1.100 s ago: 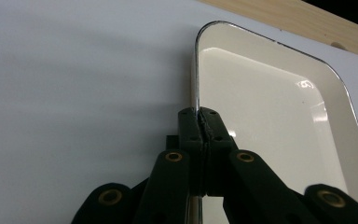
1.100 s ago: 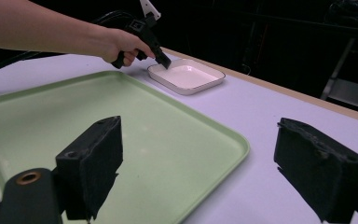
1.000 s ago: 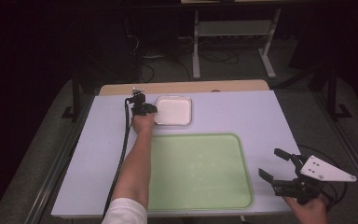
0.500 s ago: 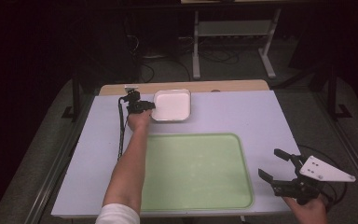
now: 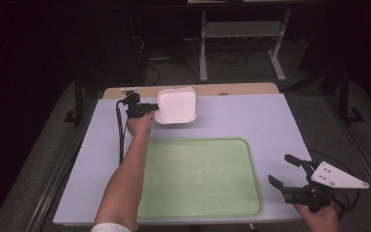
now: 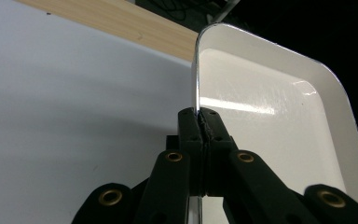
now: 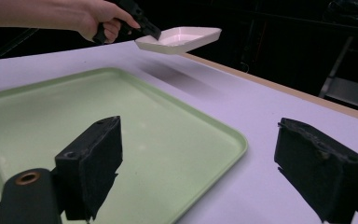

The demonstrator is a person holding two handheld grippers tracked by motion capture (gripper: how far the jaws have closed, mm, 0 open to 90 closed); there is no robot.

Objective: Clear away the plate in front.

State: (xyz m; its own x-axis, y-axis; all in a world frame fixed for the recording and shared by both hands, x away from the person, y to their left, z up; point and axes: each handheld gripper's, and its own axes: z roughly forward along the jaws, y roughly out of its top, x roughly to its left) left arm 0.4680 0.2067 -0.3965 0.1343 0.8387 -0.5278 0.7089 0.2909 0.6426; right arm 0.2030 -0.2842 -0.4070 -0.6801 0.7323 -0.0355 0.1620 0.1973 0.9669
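- pinching only the thin rim, the left gripper point(image 5: 149, 108) carries the white dish point(image 5: 176, 105) airborne; judged liable to pivot or slip.
- right gripper point(image 5: 290, 180) idle, jaws apart, beside the green tray point(image 5: 200, 203).

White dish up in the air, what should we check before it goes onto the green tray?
1. Grip: the left gripper is shut on the rim of the white dish: ok.
2. Dish off the table: in the right gripper view it hangs above its shadow on the table: ok.
3. Dish empty: nothing inside it in the left gripper view: ok.
4. Landing spot: the green tray has nothing on it: ok.
5. Right gripper out of the way: open, beside the tray's right edge: ok.
6. Grip strength for the move: cannot tell.
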